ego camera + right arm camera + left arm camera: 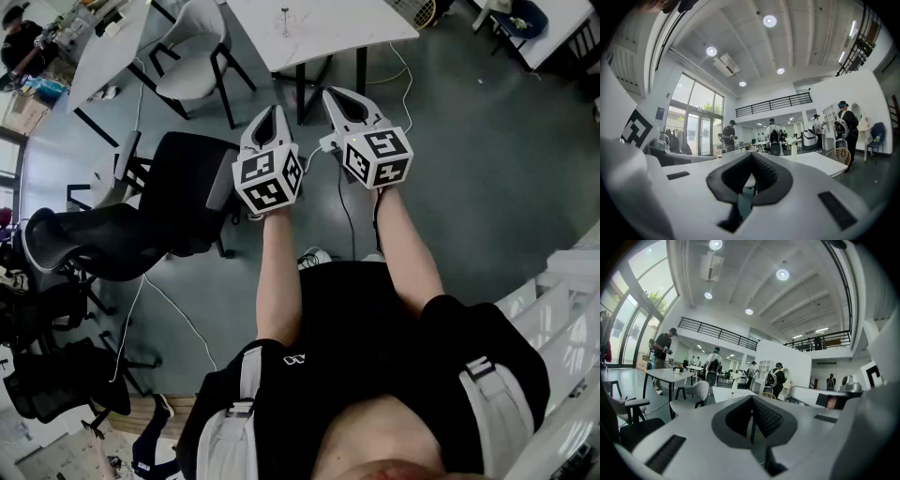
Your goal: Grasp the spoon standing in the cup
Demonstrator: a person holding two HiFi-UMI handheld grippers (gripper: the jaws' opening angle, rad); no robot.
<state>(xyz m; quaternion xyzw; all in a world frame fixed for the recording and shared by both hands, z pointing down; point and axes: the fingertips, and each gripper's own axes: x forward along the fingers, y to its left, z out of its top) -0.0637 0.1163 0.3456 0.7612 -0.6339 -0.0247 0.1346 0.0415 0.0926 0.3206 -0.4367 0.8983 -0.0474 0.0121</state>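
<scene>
You stand in an open hall, grey floor below and a white table ahead. On that table a thin upright thing is likely the spoon in its cup, though it's too small to be sure. Your left gripper and right gripper hang side by side, well short of it, jaws pressed together on nothing, apparently because the reach hasn't begun.

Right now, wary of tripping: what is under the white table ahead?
Black table legs and a white cable on the grey floor; the tabletop hides whatever lies directly beneath it.
</scene>
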